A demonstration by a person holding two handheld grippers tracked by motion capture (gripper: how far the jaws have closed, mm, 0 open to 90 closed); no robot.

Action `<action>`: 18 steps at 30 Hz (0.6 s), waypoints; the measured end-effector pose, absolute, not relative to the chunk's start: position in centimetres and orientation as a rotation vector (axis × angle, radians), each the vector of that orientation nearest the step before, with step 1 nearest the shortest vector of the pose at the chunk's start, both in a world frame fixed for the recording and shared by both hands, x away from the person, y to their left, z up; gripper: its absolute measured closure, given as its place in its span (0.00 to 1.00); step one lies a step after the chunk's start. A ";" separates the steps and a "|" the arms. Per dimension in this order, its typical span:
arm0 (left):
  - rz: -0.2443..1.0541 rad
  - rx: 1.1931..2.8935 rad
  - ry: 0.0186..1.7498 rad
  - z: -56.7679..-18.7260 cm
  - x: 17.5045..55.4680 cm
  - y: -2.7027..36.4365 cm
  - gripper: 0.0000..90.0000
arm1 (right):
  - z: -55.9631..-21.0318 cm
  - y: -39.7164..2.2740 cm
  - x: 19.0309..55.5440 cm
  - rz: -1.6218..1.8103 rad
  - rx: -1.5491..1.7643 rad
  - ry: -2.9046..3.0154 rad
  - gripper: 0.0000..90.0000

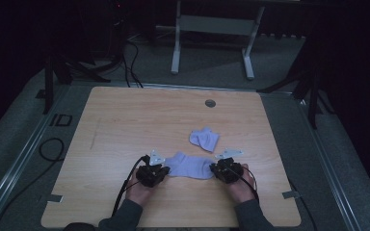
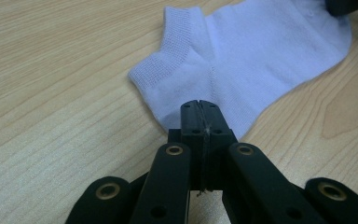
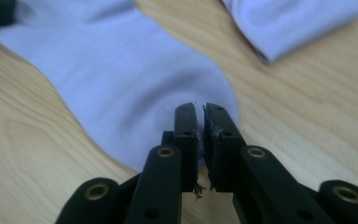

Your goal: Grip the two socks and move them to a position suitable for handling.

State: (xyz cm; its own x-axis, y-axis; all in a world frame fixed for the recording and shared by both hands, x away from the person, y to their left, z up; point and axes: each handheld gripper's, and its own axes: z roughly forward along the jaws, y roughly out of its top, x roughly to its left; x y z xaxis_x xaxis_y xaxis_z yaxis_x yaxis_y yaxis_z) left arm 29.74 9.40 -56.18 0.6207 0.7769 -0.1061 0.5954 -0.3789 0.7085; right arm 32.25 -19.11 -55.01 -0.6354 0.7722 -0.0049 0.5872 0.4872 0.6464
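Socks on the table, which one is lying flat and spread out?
The near sock, stretched between the left hand-held gripper and the right hand-held gripper. The far sock is folded and lies apart from both.

The right tongs [image 3: 200, 112] rise from the bottom edge, their black jaws nearly together with a thin slit between them, tips over the rounded end of a flat lavender sock [image 3: 121, 74] on the wooden tabletop [image 3: 307, 107]. Whether cloth is pinched cannot be told. A second, folded lavender sock [image 3: 293, 23] lies apart at the upper right.
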 end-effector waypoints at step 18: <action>0.315 2.048 1.033 -55.2 29.2 10.3 0.89 | -51.7 -18.1 34.8 0.955 1.125 2.381 0.87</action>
State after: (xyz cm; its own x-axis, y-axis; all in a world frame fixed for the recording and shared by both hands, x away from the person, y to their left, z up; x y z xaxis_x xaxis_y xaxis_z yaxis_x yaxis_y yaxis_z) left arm 29.18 10.26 -55.16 0.6353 0.7618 -0.1263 0.5619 -0.3439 0.7523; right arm 34.83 -18.07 -51.71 -0.6292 0.7770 -0.0175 0.5496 0.4608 0.6968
